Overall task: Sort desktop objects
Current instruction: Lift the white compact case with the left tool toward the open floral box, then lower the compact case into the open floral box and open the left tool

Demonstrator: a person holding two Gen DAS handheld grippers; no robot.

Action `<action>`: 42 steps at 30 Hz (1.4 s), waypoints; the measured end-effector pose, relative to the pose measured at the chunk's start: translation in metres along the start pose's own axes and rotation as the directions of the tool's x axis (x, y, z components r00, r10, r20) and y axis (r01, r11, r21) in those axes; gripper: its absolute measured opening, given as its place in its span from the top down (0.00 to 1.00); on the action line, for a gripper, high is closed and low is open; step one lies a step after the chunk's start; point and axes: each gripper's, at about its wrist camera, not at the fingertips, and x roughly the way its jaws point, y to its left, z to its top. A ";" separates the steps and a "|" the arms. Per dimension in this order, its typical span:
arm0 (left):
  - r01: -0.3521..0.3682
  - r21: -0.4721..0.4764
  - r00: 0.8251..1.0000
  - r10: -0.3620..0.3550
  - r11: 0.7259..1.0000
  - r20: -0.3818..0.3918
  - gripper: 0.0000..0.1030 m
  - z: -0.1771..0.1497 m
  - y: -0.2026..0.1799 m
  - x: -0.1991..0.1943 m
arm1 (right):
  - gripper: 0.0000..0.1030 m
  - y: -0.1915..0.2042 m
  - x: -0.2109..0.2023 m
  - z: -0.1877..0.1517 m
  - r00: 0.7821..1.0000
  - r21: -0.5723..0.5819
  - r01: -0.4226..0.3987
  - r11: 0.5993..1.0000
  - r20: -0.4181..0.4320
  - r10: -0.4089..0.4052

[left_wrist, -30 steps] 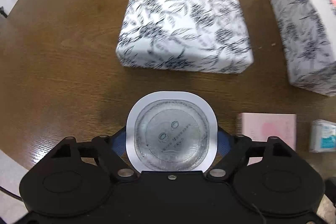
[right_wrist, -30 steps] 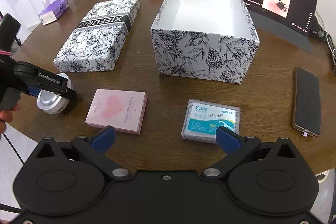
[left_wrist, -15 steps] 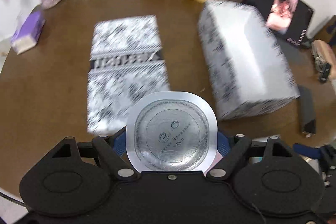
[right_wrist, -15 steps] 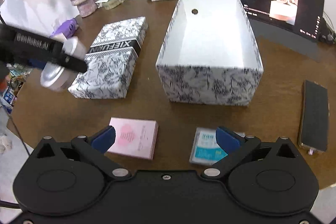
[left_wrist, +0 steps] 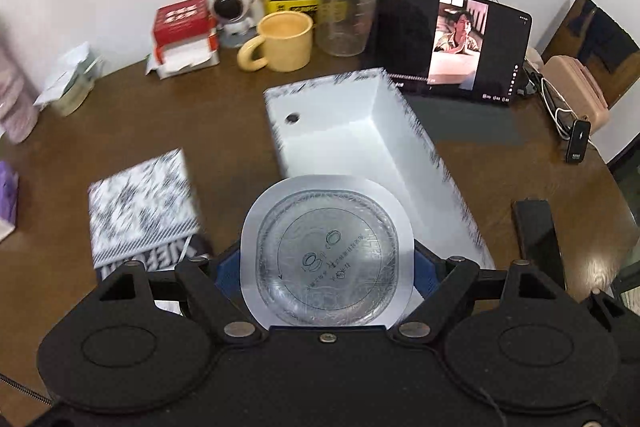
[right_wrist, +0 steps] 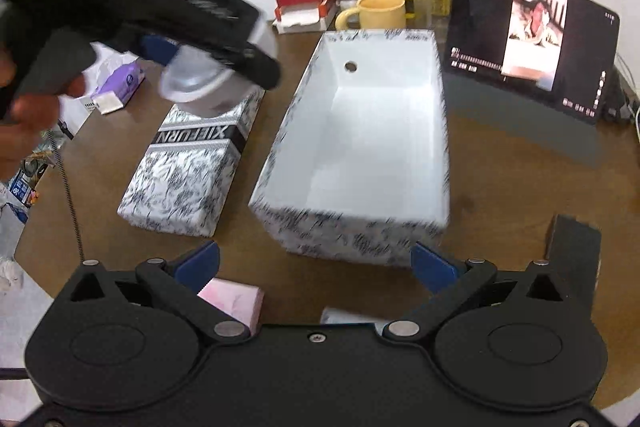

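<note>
Your left gripper [left_wrist: 327,267] has its jaws clamped on the little sealed cup [left_wrist: 327,254], foil lid facing the camera, blue pads pinching it from both sides. From the right wrist view the cup [right_wrist: 200,83] is up in the air, over the far end of the patterned lid [right_wrist: 196,163] and just left of the open box [right_wrist: 360,227], not over it yet. The box inside looks bare white.

My guess on handling: it's a light thin plastic tub, probably a bit squashy, and the peel-off foil looks like the weak spot. Holding it by the side walls under the rim like you are seems right. Don't squeeze harder, and I'd lower it into the box rather than drop it from height, since it could bounce or land on the foil.

Your right gripper [right_wrist: 316,265] is carrying nothing, jaws wide apart, sitting on the near side of the box. The pink pad [right_wrist: 236,301] and a blurry pale packet [right_wrist: 344,315] are on the counter [right_wrist: 520,187] right under it, nearer you than the box. Both look flat and light, so grab by the edges.
</note>
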 end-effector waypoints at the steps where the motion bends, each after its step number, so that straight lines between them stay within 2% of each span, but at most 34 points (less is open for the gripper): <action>1: -0.001 0.008 1.000 0.001 1.000 -0.003 0.22 0.007 -0.003 0.005 | 0.00 -0.003 0.000 0.004 1.000 -0.007 0.000 1.000 0.002 0.000; 5: -0.004 0.052 1.000 0.004 0.999 -0.014 0.22 0.037 -0.017 0.030 | 0.00 -0.017 0.004 0.017 1.000 -0.029 -0.016 0.999 -0.001 0.016; 11: -0.060 0.111 0.997 0.065 0.992 -0.042 0.22 0.072 -0.034 0.072 | 0.00 -0.042 0.015 0.036 0.999 -0.034 -0.038 0.999 -0.005 0.038; 18: -0.099 0.167 0.990 0.115 0.981 -0.086 0.22 0.095 -0.040 0.124 | 0.00 -0.067 0.025 0.048 0.999 -0.017 -0.049 0.999 -0.006 0.048; 22: -0.122 0.199 0.982 0.147 0.972 -0.119 0.22 0.100 -0.040 0.152 | 0.00 -0.076 0.031 0.047 0.998 -0.004 -0.057 0.998 -0.021 0.057; 30: -0.108 0.245 0.974 0.151 0.964 -0.167 0.22 0.099 -0.035 0.192 | 0.00 -0.090 0.040 0.043 0.998 0.032 -0.050 0.998 -0.044 0.052; 36: -0.088 0.227 0.975 0.131 0.970 -0.179 0.22 0.099 -0.032 0.208 | 0.00 -0.091 0.043 0.042 0.997 0.032 -0.061 0.998 -0.050 0.062; 42: -0.096 0.257 0.976 0.141 0.962 -0.167 0.22 0.096 -0.033 0.221 | 0.00 -0.087 0.047 0.040 0.995 0.022 -0.075 0.997 -0.064 0.076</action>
